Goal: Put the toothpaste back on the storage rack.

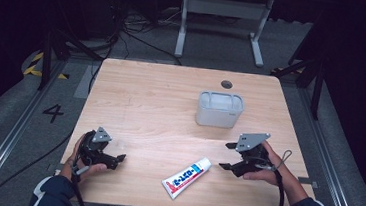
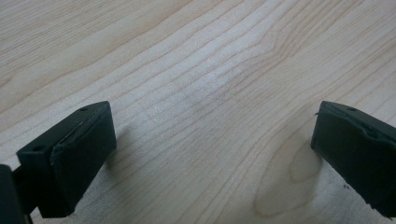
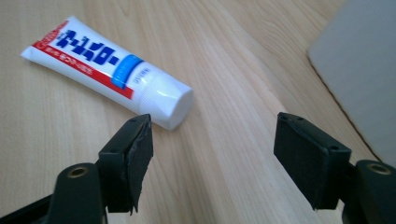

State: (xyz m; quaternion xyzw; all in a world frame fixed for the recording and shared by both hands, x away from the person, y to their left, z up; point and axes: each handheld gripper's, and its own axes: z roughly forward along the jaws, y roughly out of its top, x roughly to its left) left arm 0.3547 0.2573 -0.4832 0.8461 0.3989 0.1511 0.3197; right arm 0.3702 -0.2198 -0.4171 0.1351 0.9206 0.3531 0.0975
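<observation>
Table: a pale wood top is seen from above, bare over most of its surface; a dark round hole is set near the far edge.

Box: a translucent box is stood right of centre, toward the far side, mouth up. It is judged to be the place meant for the tube, since nothing else is laid out. Whether anything lies inside cannot be made out through its cloudy walls. In the right gripper view only a grey corner of it is caught, cut off at the frame edge.

Tube: a white tube with red and blue print is laid flat near the near edge, between the two grippers, cap toward the right gripper. The print is too small to be read.

Right gripper: it is held just right of the tube, jaws spread wide and nothing between them. In its own view the cap is seen just beyond the left jaw, apart from it; the aim is judged to be a grasp at the cap end.

Left gripper: it is rested low at the near left, jaws released and apart over bare wood, probably kept out of the way. Its trailing cable is lost below the frame.
</observation>
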